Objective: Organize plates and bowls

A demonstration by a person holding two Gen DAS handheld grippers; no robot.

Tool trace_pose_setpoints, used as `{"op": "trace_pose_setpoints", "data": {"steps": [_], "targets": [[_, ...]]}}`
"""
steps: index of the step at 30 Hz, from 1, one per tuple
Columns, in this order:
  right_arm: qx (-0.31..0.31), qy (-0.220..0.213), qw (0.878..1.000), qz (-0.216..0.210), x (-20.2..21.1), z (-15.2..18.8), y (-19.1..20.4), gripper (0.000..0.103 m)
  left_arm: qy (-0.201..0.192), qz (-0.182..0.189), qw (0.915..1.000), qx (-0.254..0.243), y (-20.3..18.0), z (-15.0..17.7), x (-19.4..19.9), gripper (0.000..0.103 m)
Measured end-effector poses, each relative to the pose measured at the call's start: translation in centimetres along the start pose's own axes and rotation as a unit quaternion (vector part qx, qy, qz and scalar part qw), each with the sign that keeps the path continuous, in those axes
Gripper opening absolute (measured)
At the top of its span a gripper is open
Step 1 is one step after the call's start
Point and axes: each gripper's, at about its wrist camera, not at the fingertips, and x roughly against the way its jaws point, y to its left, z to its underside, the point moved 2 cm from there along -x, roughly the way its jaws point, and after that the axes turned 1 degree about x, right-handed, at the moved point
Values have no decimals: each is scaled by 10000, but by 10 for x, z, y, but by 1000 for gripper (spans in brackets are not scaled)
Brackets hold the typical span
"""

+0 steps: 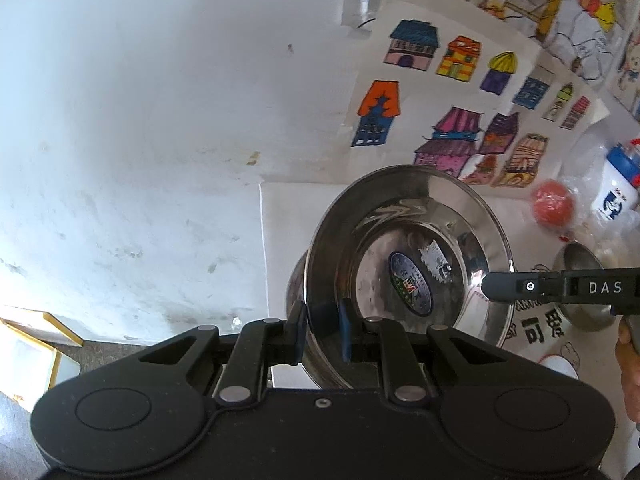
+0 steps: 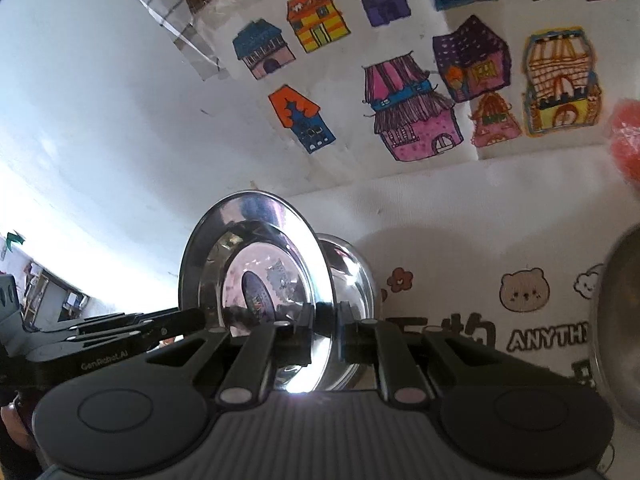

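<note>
A shiny steel bowl (image 1: 408, 264) with a blue oval sticker inside is held tilted above the white table. My left gripper (image 1: 322, 330) is shut on its near rim, one blue pad on each side. My right gripper (image 2: 324, 330) is shut on the opposite rim of the same bowl (image 2: 256, 264); its black finger (image 1: 516, 286) shows at the right of the left wrist view. The left gripper's arm (image 2: 132, 330) shows at the left of the right wrist view. A second steel bowl (image 1: 580, 280) sits on the table to the right and also shows in the right wrist view (image 2: 620, 320).
A white cloth with cartoon bears (image 2: 524, 292) and lettering covers the table. Drawings of coloured houses (image 1: 452, 136) hang on the white wall behind. A red ball (image 1: 554, 204) and a blue-and-white cup (image 1: 618, 184) stand at the far right.
</note>
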Motion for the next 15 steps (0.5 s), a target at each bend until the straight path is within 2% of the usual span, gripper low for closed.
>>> {"op": "trace_pose_setpoints", "data": {"steps": [15], "targets": [[26, 384, 9991, 154, -16, -4, -3, 14, 410, -111, 9991, 5, 1, -3, -25, 18]]}}
